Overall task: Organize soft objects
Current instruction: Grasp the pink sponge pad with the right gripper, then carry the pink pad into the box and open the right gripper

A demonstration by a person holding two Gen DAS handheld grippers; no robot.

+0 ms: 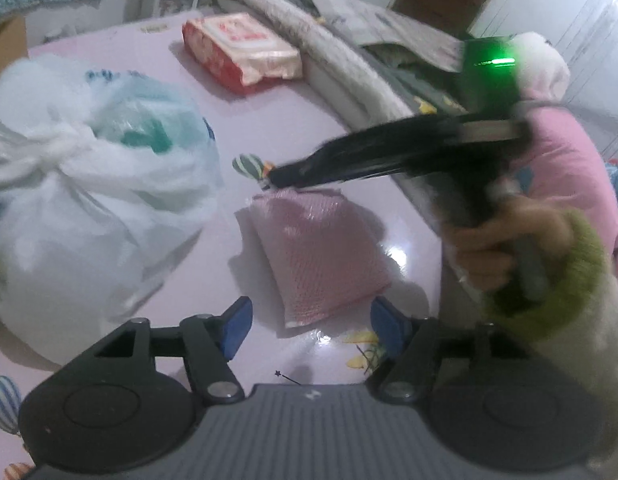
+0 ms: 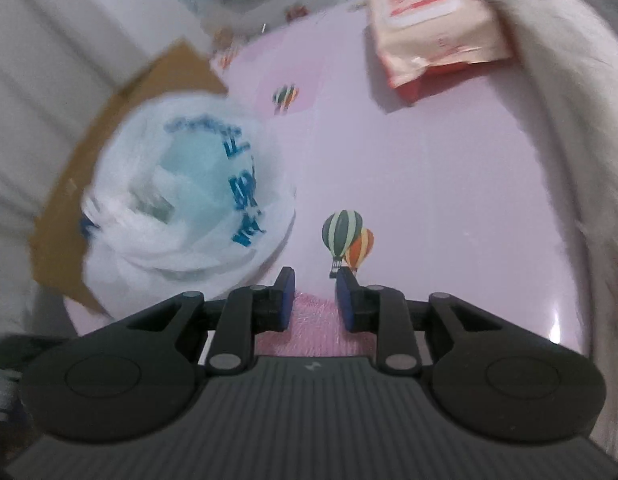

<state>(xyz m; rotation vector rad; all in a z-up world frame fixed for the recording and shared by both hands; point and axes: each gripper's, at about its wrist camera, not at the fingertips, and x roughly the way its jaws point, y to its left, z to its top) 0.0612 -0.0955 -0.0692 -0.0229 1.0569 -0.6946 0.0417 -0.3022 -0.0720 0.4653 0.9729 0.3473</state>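
A folded pink mesh cloth (image 1: 321,256) lies on the glossy pink table (image 1: 265,120). My left gripper (image 1: 312,328) hovers at the cloth's near end, open, with a blue pad on each side and neither touching it. My right gripper (image 1: 275,178) comes in from the right, held by a hand (image 1: 505,248) in a green cuff. Its tips meet the cloth's far edge. In the right wrist view the gripper (image 2: 317,300) has its pads drawn close, with the pink cloth (image 2: 313,320) between and under them.
A knotted white plastic bag (image 1: 89,184) (image 2: 181,208) sits left of the cloth, beside a cardboard box (image 2: 149,80). A red-and-white tissue pack (image 1: 241,50) (image 2: 433,28) lies further back. A grey fluffy blanket roll (image 1: 321,52) (image 2: 569,120) runs along the table's right side.
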